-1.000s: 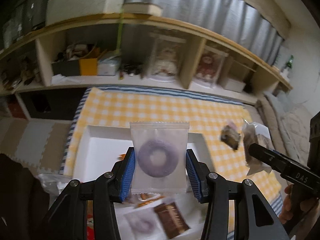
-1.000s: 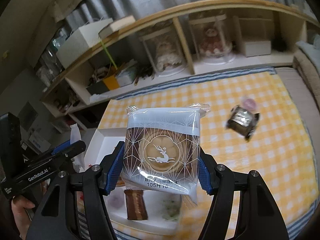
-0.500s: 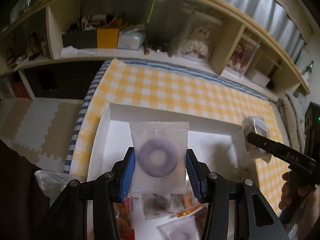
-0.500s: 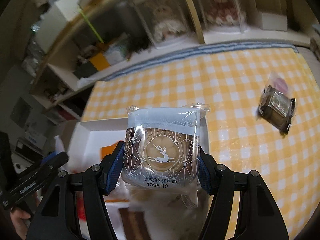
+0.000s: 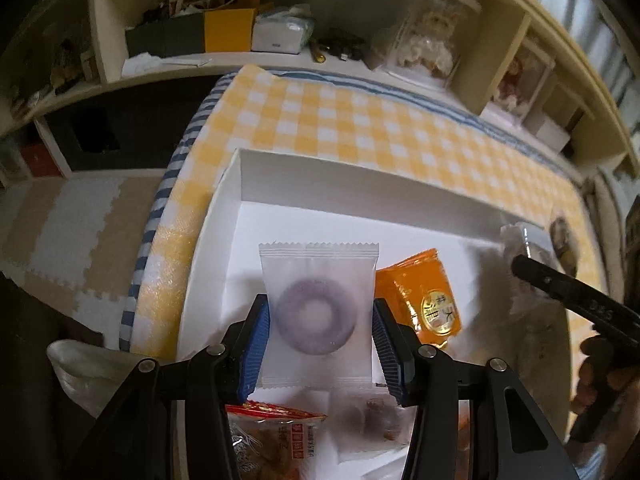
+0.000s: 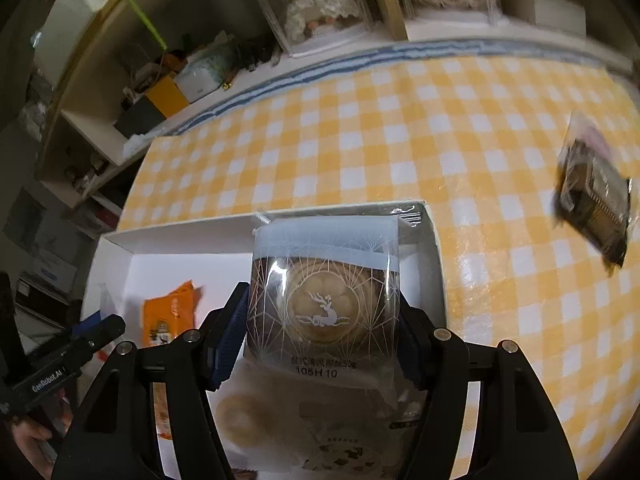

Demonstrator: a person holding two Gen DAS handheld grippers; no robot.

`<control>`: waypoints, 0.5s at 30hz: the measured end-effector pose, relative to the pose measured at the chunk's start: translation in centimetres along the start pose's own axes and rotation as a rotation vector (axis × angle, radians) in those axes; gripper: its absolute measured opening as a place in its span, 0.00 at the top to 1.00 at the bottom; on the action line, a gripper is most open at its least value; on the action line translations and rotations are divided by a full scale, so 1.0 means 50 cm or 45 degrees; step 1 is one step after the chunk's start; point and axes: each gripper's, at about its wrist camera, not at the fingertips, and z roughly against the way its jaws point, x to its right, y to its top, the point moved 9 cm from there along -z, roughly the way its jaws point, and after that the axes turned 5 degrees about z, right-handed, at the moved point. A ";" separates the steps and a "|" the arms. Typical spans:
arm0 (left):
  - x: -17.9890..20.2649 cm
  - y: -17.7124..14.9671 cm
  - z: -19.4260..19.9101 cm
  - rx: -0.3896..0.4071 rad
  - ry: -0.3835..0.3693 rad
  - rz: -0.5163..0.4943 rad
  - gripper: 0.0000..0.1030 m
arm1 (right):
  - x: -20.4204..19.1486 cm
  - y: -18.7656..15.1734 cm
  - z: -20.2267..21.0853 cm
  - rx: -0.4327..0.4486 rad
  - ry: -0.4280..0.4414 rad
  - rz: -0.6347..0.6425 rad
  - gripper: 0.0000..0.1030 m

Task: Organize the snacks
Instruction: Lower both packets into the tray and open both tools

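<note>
"105H 10" on the deer-print pastry pack (image 6: 324,304) — "GenRobot.AI" on the left tool (image 6: 60,372)

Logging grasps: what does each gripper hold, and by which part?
Left gripper: frosted donut packet, by its side edges. Right gripper: deer-print pastry packet, by its sides.

My left tool (image 5: 320,334) camera looking steeply down, close over the white box (image 5: 360,176), my right tool (image 6: 322,332) camera likewise, both sharing box (image 6: 192,236), checkered tabletop (image 6: 400,136), shelves (image 5: 400,80)
</note>
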 end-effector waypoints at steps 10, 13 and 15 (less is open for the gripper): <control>0.011 -0.014 -0.005 -0.022 0.060 -0.032 0.52 | -0.014 -0.047 0.011 -0.073 -0.013 0.008 0.36; 0.009 -0.015 -0.002 -0.025 0.063 -0.025 0.52 | -0.011 -0.040 0.011 -0.069 0.009 -0.030 0.36; 0.006 -0.015 0.000 -0.024 0.065 -0.023 0.52 | -0.005 -0.029 0.011 -0.060 0.013 -0.054 0.35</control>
